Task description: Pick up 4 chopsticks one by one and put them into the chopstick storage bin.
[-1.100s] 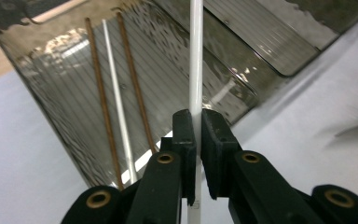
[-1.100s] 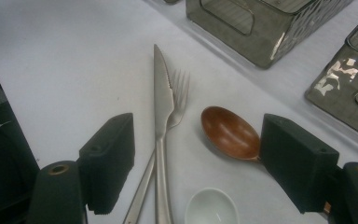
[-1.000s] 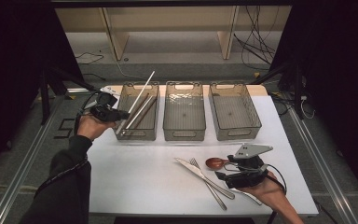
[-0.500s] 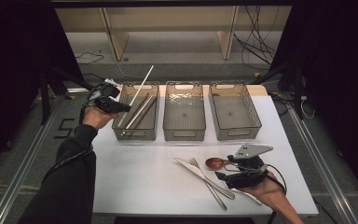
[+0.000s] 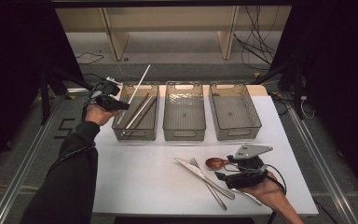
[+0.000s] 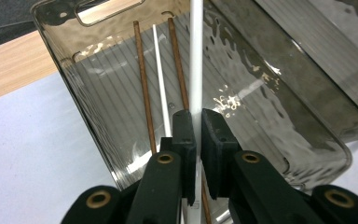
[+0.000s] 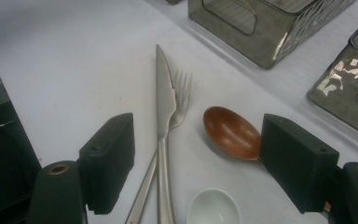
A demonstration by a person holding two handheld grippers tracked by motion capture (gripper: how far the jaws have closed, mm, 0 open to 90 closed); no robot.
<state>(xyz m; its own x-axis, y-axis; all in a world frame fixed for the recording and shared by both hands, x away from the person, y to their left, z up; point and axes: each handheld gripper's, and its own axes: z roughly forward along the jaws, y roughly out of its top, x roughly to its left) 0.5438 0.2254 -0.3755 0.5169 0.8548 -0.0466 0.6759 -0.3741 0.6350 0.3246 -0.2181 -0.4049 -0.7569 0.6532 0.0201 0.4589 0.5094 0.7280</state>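
On the white counter [image 5: 140, 177], left tongs [image 6: 195, 122] pinch a white chopstick [image 6: 196, 56] over the left bin [image 5: 121, 133]; next, release. Right tongs [image 7: 196, 163] wait, spread.

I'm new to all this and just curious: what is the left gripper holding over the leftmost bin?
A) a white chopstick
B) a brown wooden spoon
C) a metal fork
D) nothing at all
A: the left gripper has its jaws clamped on a white chopstick that slants up above the leftmost bin.
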